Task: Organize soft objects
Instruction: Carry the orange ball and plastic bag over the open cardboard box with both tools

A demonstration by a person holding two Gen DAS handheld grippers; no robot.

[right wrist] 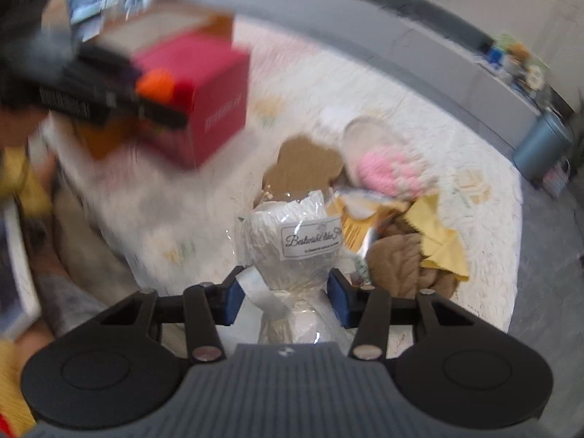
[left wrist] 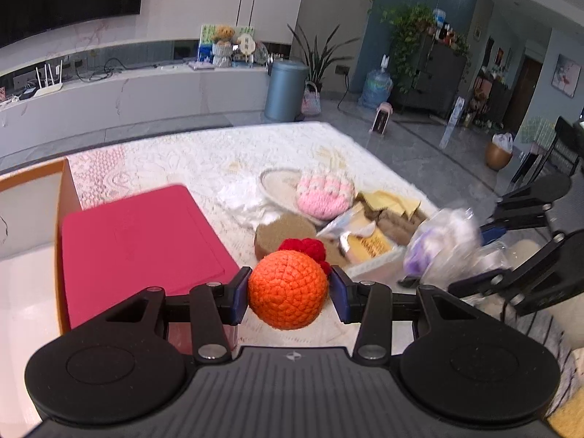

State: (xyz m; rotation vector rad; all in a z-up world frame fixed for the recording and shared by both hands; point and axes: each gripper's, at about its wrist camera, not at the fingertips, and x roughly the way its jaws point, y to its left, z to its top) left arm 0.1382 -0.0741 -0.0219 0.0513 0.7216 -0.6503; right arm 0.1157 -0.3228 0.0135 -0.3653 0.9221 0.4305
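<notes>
My left gripper [left wrist: 288, 290] is shut on an orange crocheted ball with a red tuft [left wrist: 288, 288], held above the table beside the red box [left wrist: 142, 241]. My right gripper [right wrist: 284, 294] is shut on a white soft toy wrapped in clear plastic with a label [right wrist: 295, 244]; it shows blurred in the left wrist view [left wrist: 445, 244]. The left gripper with the orange ball [right wrist: 155, 85] appears blurred in the right wrist view, in front of the red box [right wrist: 204, 106].
On the white lace tablecloth [left wrist: 204, 160] lies a pile: a pink crocheted cake [left wrist: 325, 197] on a round dish [left wrist: 277, 182], a brown sponge [left wrist: 281, 233], brown cloth [right wrist: 398, 259], yellow cloth [right wrist: 441, 241], white cloth [left wrist: 244, 200]. An orange-edged box [left wrist: 33, 211] stands left.
</notes>
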